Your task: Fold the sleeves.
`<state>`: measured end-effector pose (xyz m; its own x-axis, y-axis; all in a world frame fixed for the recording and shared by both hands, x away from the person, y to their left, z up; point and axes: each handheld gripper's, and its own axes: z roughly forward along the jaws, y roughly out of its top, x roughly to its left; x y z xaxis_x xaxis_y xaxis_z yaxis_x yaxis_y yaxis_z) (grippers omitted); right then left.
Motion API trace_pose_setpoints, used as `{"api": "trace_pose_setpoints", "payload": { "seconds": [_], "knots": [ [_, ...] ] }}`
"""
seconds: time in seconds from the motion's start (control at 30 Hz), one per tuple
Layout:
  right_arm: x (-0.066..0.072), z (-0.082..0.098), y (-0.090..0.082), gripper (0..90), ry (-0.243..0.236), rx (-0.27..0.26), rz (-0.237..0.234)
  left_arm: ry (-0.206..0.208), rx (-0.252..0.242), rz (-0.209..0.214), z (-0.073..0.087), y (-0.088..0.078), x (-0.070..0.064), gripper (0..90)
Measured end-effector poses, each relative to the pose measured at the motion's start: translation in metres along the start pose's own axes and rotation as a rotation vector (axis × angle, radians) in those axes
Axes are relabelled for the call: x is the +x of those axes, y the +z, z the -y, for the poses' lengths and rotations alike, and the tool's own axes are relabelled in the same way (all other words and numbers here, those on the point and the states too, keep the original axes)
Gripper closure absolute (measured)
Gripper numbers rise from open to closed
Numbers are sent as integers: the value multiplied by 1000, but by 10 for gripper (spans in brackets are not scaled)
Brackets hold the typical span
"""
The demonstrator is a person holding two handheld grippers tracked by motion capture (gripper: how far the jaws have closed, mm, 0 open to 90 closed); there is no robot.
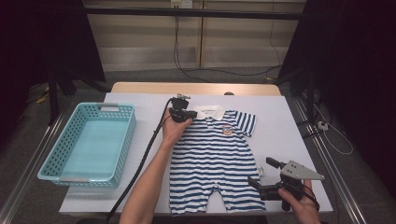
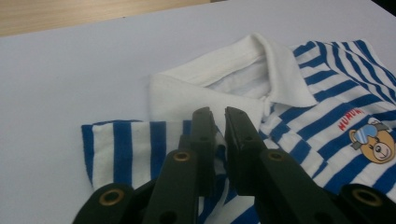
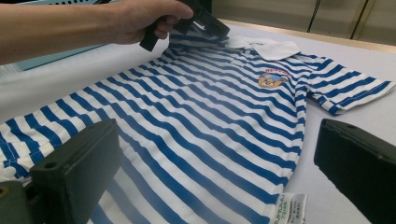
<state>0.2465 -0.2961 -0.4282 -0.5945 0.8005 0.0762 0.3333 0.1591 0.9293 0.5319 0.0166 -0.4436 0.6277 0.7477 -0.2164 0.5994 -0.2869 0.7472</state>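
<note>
A blue-and-white striped baby romper with a white collar and a bear patch lies flat on the white table cover. My left gripper rests on its left shoulder beside the collar. In the left gripper view my left gripper has its jaws a narrow gap apart over the sleeve, which lies folded in; no cloth looks pinched. At the table's front right my right gripper is wide open. In the right gripper view my right gripper hovers low by the romper near its side label, holding nothing.
A turquoise plastic basket stands on the left of the table with nothing in it. A strip of bare wood shows at the far edge. Cables trail from both grippers, and the left forearm reaches across the romper's left side.
</note>
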Motion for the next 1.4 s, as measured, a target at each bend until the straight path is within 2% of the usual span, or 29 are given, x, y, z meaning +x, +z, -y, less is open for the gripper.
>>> {"api": "trace_pose_setpoints", "payload": {
  "seconds": [0.07,0.1,0.13,0.17,0.2,0.23,0.33,0.47,0.5,0.63,0.77,0.8,0.93,1.0,1.03,1.07,1.17,1.3,1.33,1.37,1.4],
  "knots": [
    [0,0,0,0,0,0,1,2,5,15,-1,-2,0,791],
    [0,0,0,0,3,-1,-3,2,-14,1,-2,-3,-1,771],
    [0,0,0,0,3,0,-2,12,-19,-15,-3,-7,0,736],
    [0,0,0,0,-1,0,1,5,-28,-15,-4,-9,0,658],
    [0,0,0,0,0,-1,-2,13,-17,-12,-6,-12,2,610],
    [0,0,0,0,0,-2,-2,17,-28,-14,-6,-16,3,601],
    [-1,0,0,0,0,0,3,-9,-39,-7,-7,-25,9,517],
    [0,0,-1,0,1,-2,0,-13,-58,-1,-2,-34,11,450],
    [0,0,-1,0,1,-3,-1,5,-53,-3,0,-37,13,450],
    [0,0,0,0,0,-1,1,-2,-64,0,6,-45,16,428],
    [0,0,0,0,-1,0,2,6,-61,2,11,-51,17,437],
    [0,0,0,0,-1,2,5,44,-36,5,12,-54,18,440],
    [0,0,0,0,-1,1,3,65,-33,12,19,-58,10,443],
    [0,0,0,0,-1,1,4,103,-20,9,22,-62,7,462],
    [0,0,0,0,-1,1,2,104,-16,5,24,-63,5,478],
    [0,0,0,0,-2,1,2,133,-9,4,25,-67,4,505],
    [0,1,0,0,-3,4,3,160,-7,21,29,-73,-1,542],
    [0,0,1,1,-1,8,-1,199,7,27,34,-71,-3,625],
    [0,0,1,3,-2,7,-2,185,-5,27,36,-67,-5,633],
    [1,0,1,3,-1,7,-1,205,25,40,36,-67,-4,640],
    [0,0,1,3,-2,7,-1,196,26,52,38,-63,-6,653]
  ]
}}
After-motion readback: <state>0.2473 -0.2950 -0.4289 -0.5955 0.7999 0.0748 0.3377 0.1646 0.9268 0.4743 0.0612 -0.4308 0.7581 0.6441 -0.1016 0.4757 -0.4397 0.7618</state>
